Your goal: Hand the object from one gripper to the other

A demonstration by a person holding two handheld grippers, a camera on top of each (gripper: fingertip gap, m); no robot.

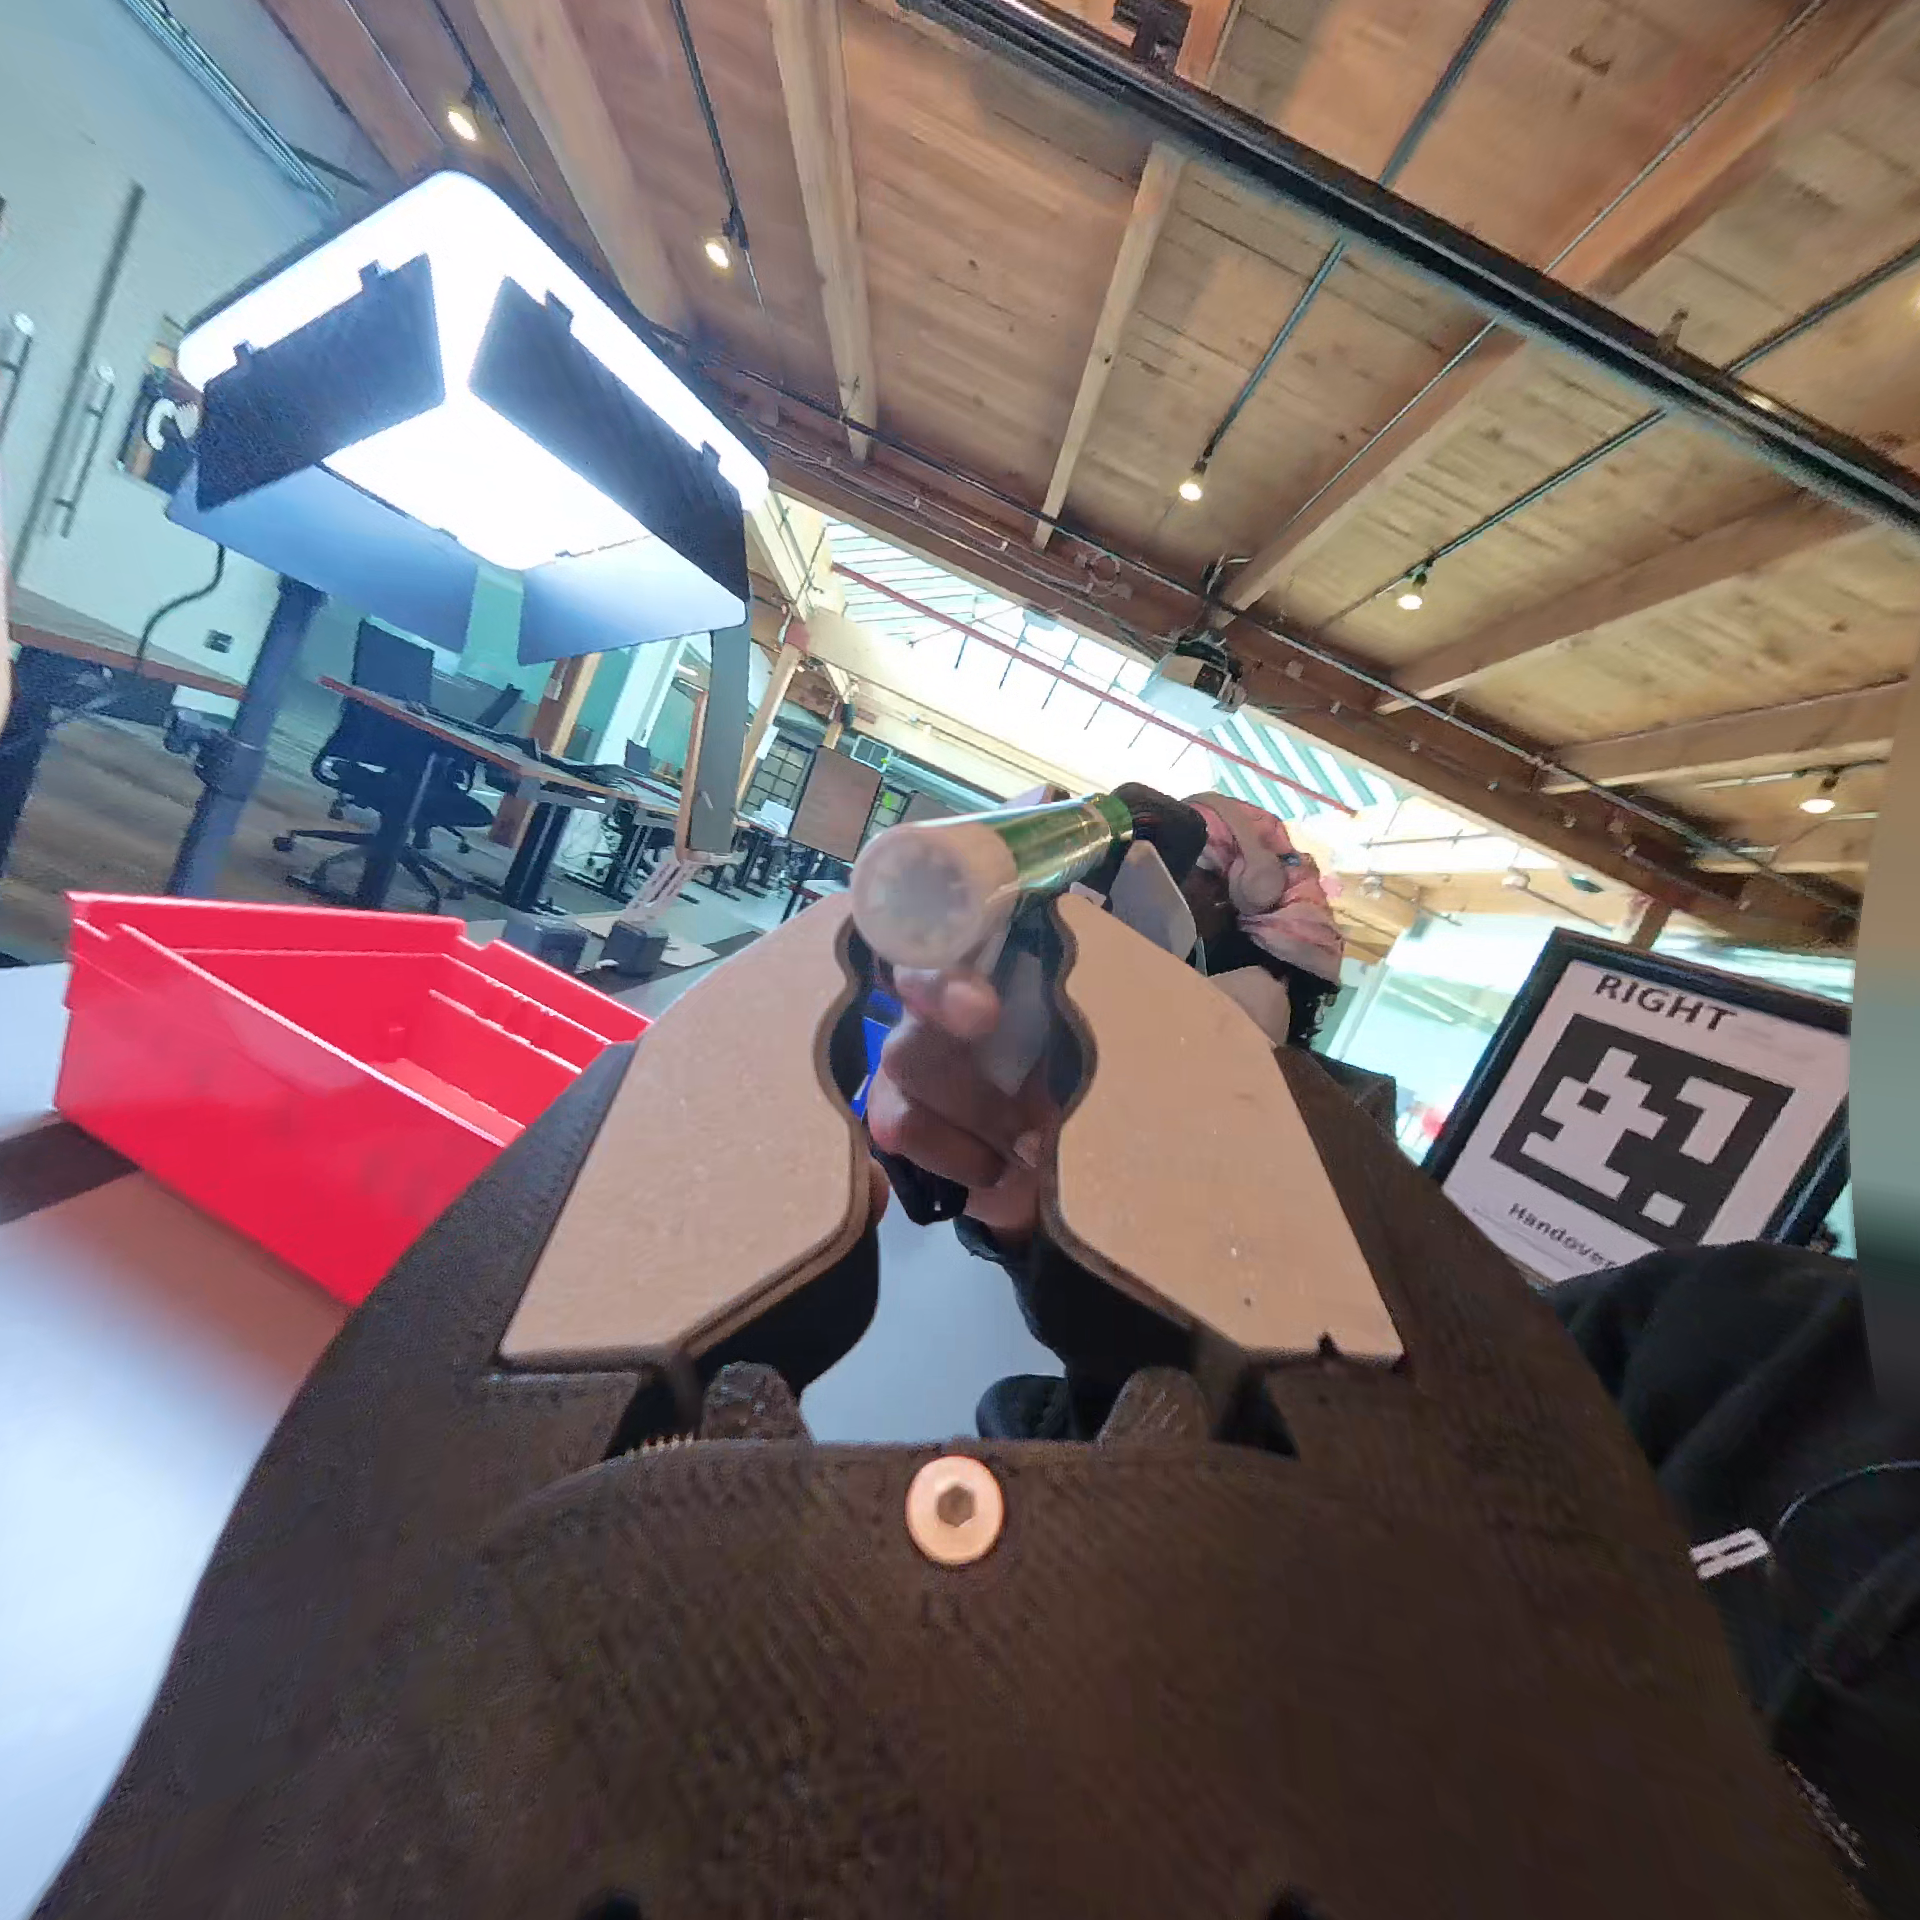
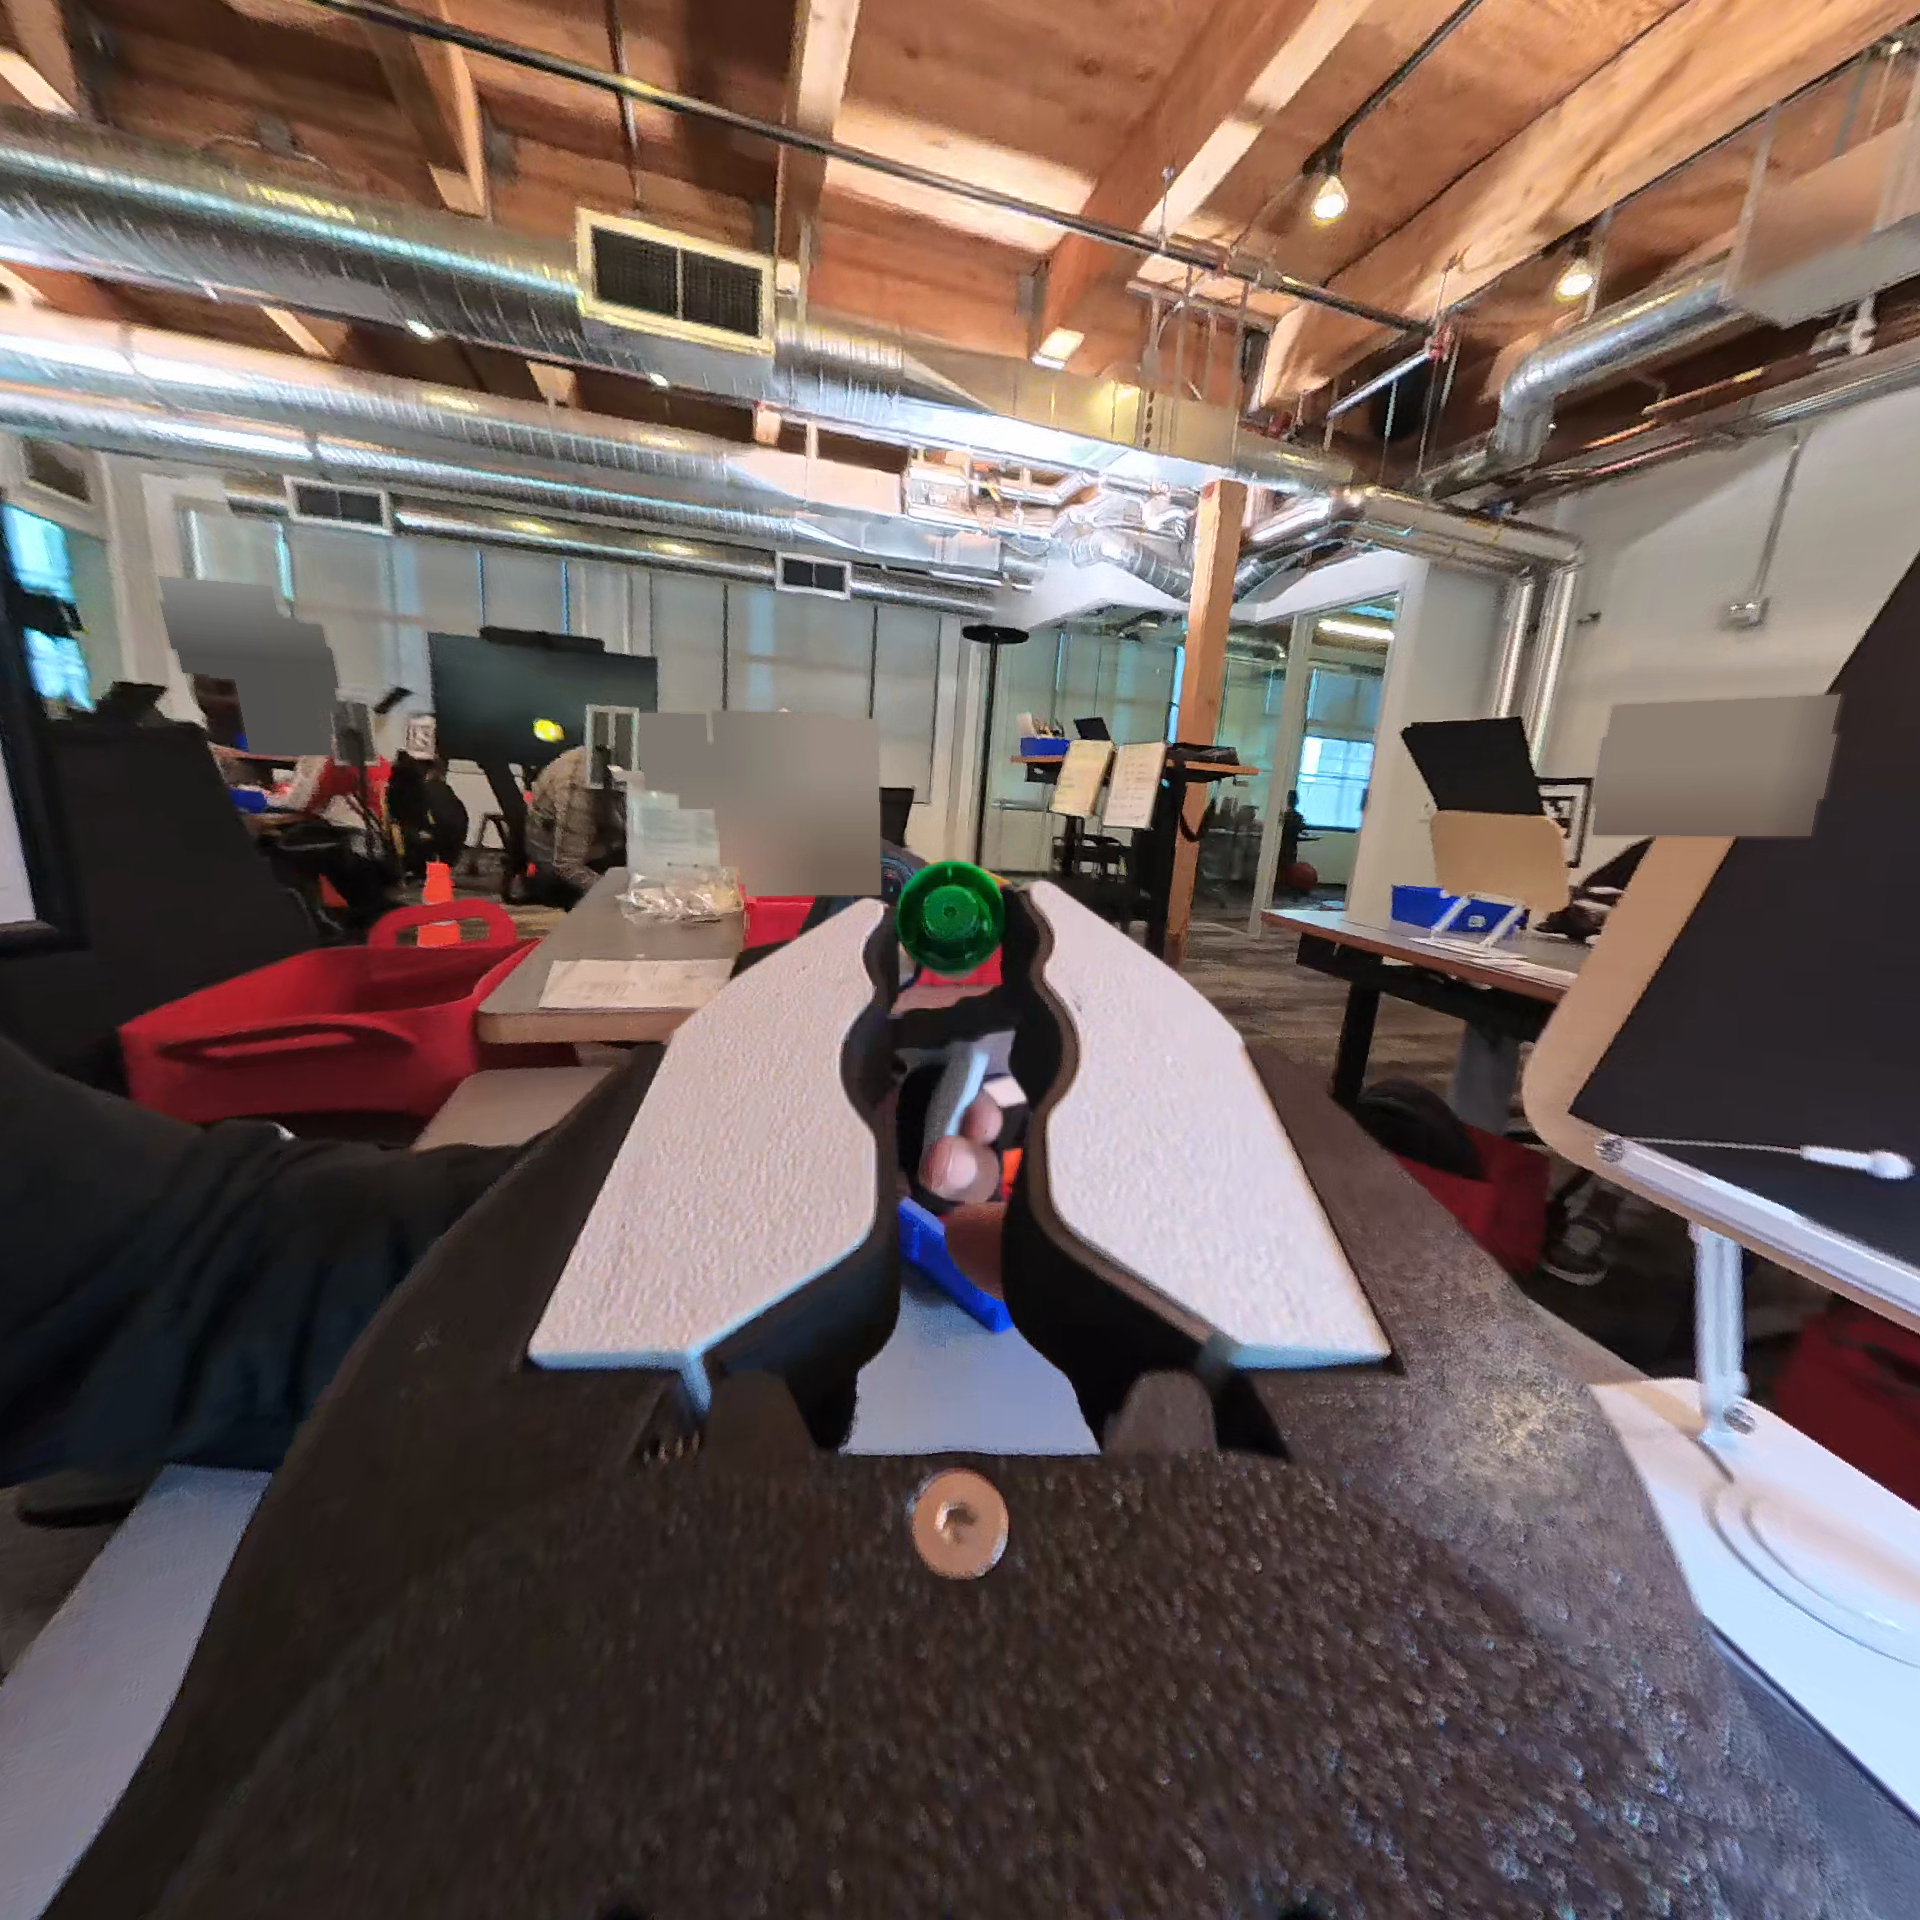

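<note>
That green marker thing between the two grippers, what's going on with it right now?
A person is passing a green-capped marker between two handheld grippers, mid-handover. In the left wrist view, the left gripper sits at the marker's pale butt end. In the right wrist view, the right gripper is shut around its green cap end. Both appear to grip it at once. A red bin waits on the table.
</note>
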